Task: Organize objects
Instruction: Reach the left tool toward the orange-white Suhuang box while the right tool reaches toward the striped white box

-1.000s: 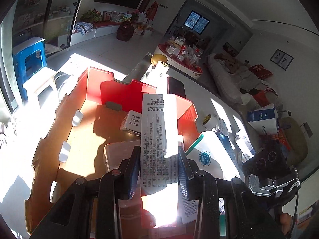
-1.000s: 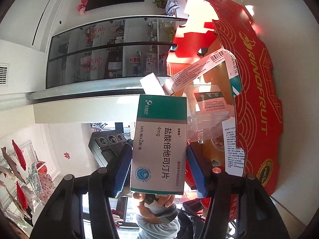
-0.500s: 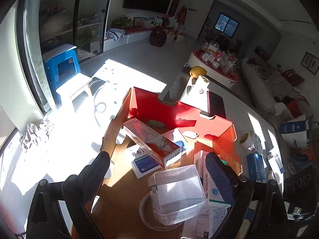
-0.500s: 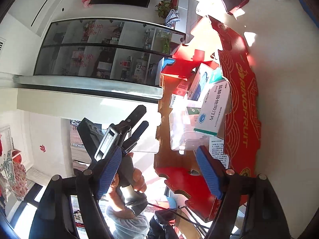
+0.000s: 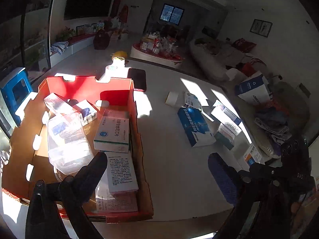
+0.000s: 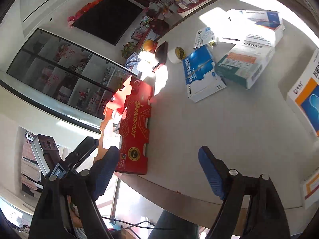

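Observation:
The red cardboard box [image 5: 119, 88] stands on the white table's left end and holds several medicine boxes. Among them are a green-and-white box [image 5: 112, 131], a white box printed with text [image 5: 121, 173] and a clear plastic container [image 5: 67, 139]. My left gripper [image 5: 157, 165] hovers over the red box's right wall and the bare table, its jaws opening wide with nothing between them. My right gripper [image 6: 157, 157] hangs above the table's near edge beside the red box [image 6: 133, 127], jaws also opening and empty. Loose boxes lie ahead: a blue one [image 6: 199, 71] and a green-and-orange one [image 6: 243, 63].
A tape roll [image 5: 172, 98], a dark phone [image 5: 137, 78] and a jar [image 5: 115, 65] sit behind the red box. More medicine boxes [image 6: 259, 25] and an orange-and-blue box [image 6: 307, 97] lie on the right. The table's near edge [image 6: 179, 193] runs under the right gripper.
Both grippers let go of their boxes, which now lie in the red box. Both jaws spread wide, and both grippers swung right, away from the box toward the table.

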A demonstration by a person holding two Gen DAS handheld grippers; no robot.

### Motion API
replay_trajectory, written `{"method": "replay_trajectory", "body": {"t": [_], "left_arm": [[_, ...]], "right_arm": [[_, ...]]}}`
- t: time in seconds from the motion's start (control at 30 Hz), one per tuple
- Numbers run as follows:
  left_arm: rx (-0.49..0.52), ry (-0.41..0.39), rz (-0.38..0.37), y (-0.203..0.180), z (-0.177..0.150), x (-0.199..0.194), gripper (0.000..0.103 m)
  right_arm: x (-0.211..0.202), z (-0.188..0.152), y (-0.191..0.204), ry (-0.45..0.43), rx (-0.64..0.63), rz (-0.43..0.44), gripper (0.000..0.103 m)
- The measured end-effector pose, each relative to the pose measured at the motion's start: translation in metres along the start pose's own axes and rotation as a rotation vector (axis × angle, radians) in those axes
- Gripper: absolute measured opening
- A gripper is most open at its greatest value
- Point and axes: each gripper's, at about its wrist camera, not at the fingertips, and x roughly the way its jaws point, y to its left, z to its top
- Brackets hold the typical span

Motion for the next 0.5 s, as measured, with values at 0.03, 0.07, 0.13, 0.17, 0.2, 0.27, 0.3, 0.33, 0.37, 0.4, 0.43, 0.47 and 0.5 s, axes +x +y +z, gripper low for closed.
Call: {"method": "replay_trajectory", "body": {"t": [0.03,0.07,0.13,0.17,0.2,0.27,0.3,0.33,0.37,0.4,0.43,0.47,0.5], "left_arm": [[0.026,0.022,-0.037,-0.019,-0.003,0.01,0.103],[0.043,0.046,-0.069,-0.035,-0.005,0.021,0.103],[0.054,0.099,-0.128,-0.064,-0.012,0.041,0.103],[0.055,0.13,-0.16,-0.077,-0.016,0.052,0.103],[0.058,0.158,-0.187,-0.09,-0.021,0.061,0.103],[0.086,0.206,-0.216,-0.115,-0.03,0.077,0.103],[0.11,0.226,-0.224,-0.128,-0.036,0.084,0.103],[0.134,0.245,-0.226,-0.139,-0.039,0.089,0.103],[0.154,0.259,-0.23,-0.147,-0.041,0.093,0.103],[0.171,0.271,-0.237,-0.153,-0.045,0.095,0.103],[0.189,0.278,-0.24,-0.159,-0.045,0.095,0.103],[0.212,0.279,-0.241,-0.165,-0.043,0.095,0.103],[0.244,0.276,-0.241,-0.171,-0.04,0.095,0.103]], "right_arm": [[-0.019,0.002,-0.019,-0.037,0.024,-0.064,0.084],[-0.035,0.003,-0.036,-0.062,0.054,-0.127,0.085],[-0.063,0.001,-0.071,-0.09,0.127,-0.224,0.086],[-0.073,-0.002,-0.085,-0.09,0.153,-0.256,0.086],[-0.08,-0.006,-0.096,-0.086,0.176,-0.291,0.086],[-0.086,-0.012,-0.109,-0.066,0.192,-0.343,0.086],[-0.085,-0.016,-0.112,-0.06,0.188,-0.356,0.086],[-0.082,-0.018,-0.112,-0.056,0.176,-0.368,0.086],[-0.075,-0.019,-0.11,-0.045,0.156,-0.397,0.086],[-0.068,-0.021,-0.108,-0.032,0.134,-0.435,0.086],[-0.062,-0.024,-0.107,-0.028,0.12,-0.464,0.086],[-0.056,-0.025,-0.106,-0.033,0.117,-0.473,0.086],[-0.051,-0.026,-0.105,-0.04,0.119,-0.475,0.086]]}}
